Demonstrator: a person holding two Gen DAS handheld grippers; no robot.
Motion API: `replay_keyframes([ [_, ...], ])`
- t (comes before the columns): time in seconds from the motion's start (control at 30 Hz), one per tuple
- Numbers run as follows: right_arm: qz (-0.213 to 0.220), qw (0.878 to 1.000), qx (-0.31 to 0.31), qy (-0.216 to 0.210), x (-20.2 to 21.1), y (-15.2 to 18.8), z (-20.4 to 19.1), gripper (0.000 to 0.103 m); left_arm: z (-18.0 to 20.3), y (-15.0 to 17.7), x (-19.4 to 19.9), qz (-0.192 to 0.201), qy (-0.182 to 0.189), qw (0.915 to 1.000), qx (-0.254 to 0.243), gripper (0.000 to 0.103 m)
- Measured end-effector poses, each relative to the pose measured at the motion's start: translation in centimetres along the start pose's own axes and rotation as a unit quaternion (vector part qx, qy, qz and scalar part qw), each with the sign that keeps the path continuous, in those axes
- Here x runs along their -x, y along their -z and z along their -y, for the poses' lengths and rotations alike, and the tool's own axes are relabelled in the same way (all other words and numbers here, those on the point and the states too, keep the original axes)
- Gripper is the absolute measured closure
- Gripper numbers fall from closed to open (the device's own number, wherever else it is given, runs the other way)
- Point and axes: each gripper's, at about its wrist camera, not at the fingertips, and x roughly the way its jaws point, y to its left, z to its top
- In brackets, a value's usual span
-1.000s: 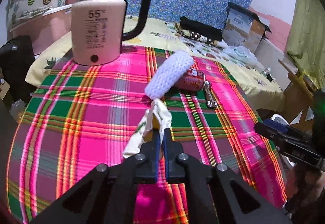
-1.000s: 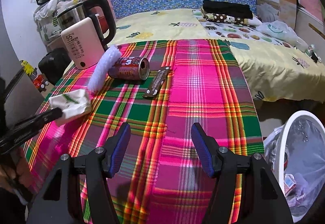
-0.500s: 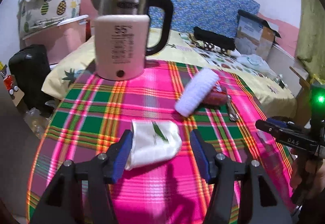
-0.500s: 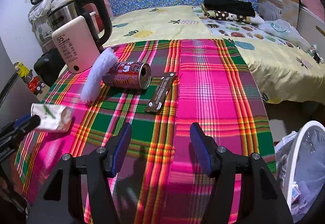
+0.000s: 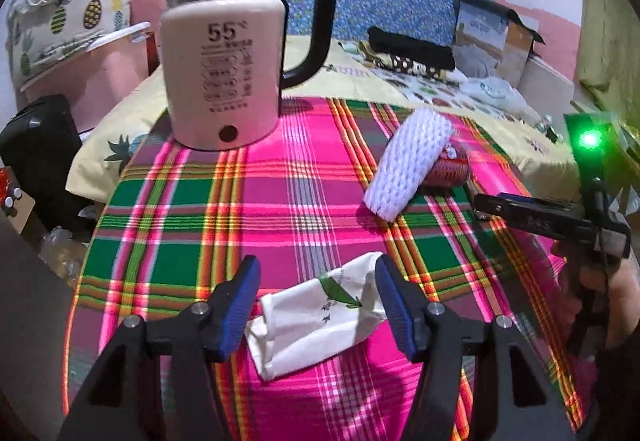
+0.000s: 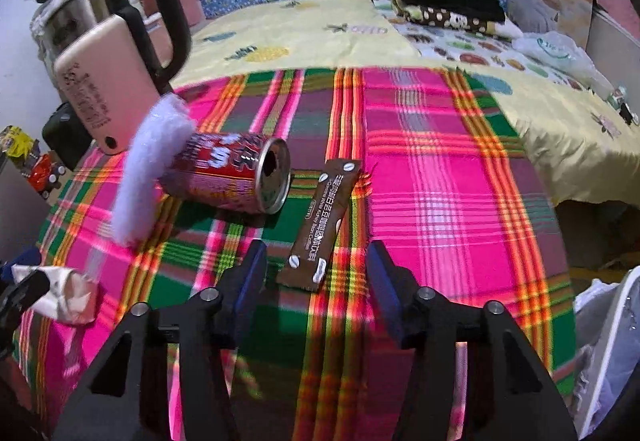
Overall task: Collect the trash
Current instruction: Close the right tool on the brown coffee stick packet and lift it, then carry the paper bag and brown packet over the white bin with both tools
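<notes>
A crumpled white paper wrapper with a green leaf print lies on the plaid tablecloth. My left gripper is open, its blue pads on either side of the wrapper. The wrapper also shows at the left edge of the right wrist view. My right gripper is open just above the near end of a brown coffee sachet. A red drink can lies on its side left of the sachet. A white foam net sleeve leans against the can.
A pink and steel electric kettle stands at the table's far left. A white trash bin with a bag sits off the table's right edge. Behind the table is a bed with folded clothes and a cardboard box.
My left gripper let go of the wrapper, opened and now straddles it on the cloth. My right gripper moved forward toward the brown sachet.
</notes>
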Motion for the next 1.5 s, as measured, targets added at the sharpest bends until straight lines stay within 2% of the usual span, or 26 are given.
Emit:
replay_keyframes([
  [0.03, -0.007, 1.000, -0.001, 0.002, -0.5, 0.0, 0.0, 0.058, 0.1, 0.0, -0.3, -0.005, 0.002, 1.0000, -0.002, 0.041],
  [0.1, -0.003, 1.000, 0.007, 0.021, -0.6, 0.2, -0.1, 0.073, 0.2, 0.0, -0.7, -0.011, 0.006, 0.9999, -0.005, 0.041],
  [0.17, -0.004, 1.000, 0.007, 0.025, -0.1, 0.4, 0.1, 0.078, 0.5, 0.0, -0.8, -0.012, 0.011, 0.9999, -0.006, 0.041],
  [0.43, -0.005, 1.000, 0.009, 0.007, 2.8, 2.8, 0.5, 0.079, 1.7, 0.5, -0.7, -0.025, 0.024, 0.9994, -0.001, 0.041],
  [0.5, -0.005, 1.000, 0.012, 0.002, 3.6, 3.6, 0.5, 0.099, 2.2, 0.8, -0.5, -0.027, 0.029, 0.9992, -0.002, 0.041],
  [0.83, -0.012, 1.000, 0.013, -0.008, 5.9, 7.3, 1.7, 0.099, 3.0, 3.2, 3.3, -0.022, 0.060, 0.9979, 0.001, 0.041],
  [1.0, -0.005, 1.000, -0.020, -0.023, 6.7, 7.7, 3.2, 0.098, 2.7, 4.2, 5.3, -0.008, 0.041, 0.9991, 0.000, 0.041],
  [1.13, 0.004, 0.998, -0.055, -0.037, 7.1, 7.8, 4.1, 0.098, 2.6, 3.9, 3.9, -0.026, 0.020, 0.9995, -0.005, 0.041],
  [1.27, 0.014, 0.997, -0.061, -0.040, 7.7, 8.1, 4.2, 0.096, 3.6, 4.4, 1.8, -0.055, 0.024, 0.9980, -0.019, 0.041],
  [1.3, 0.015, 0.997, -0.062, -0.041, 7.7, 8.2, 4.2, 0.096, 3.8, 4.4, 1.2, -0.060, 0.022, 0.9978, -0.016, 0.044],
  [1.43, 0.016, 0.997, -0.066, -0.041, 7.7, 8.1, 4.3, 0.095, 4.7, 3.7, -0.3, -0.063, 0.028, 0.9976, -0.001, 0.073],
  [1.5, 0.017, 0.997, -0.069, -0.041, 7.7, 8.0, 4.4, 0.093, 5.5, 3.2, -0.9, -0.062, 0.026, 0.9978, -0.002, 0.077],
])
